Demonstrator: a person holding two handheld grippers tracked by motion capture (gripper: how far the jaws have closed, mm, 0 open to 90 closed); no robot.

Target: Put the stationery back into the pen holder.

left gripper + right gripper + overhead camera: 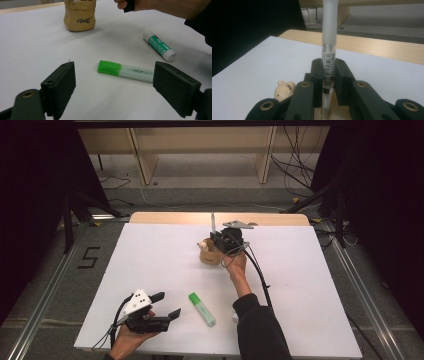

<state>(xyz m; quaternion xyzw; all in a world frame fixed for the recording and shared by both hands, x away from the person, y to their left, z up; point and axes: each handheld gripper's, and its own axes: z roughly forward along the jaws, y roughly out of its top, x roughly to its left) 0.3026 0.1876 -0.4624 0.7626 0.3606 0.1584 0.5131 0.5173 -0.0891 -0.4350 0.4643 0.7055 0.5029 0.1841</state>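
Highlighter (126, 70), marked "HIGH"; pot (80, 15), "Best"; right gripper (329, 72) fingers clamp barcoded pen (329, 53); left gripper (125, 87) fingers wide.

Pen holder (79, 15) was tan with black script. Highlighter (125, 71): bright green cap, pale body, dark lettering. Glue stick (159, 46): white with green label. Pen (329, 50) frosted white-clear. Table (150, 265) white.

From my remote seat, the pen (329, 50) looked like frosted, matt plastic above a clear, glossy barrel with a printed label. The pen holder (79, 15) seemed soft tan leather or cloth, slightly creased. The highlighter (125, 71) had glossy green plastic. The table cover (150, 265) appeared smooth, matt white; its far edge (175, 217) was pale wood.
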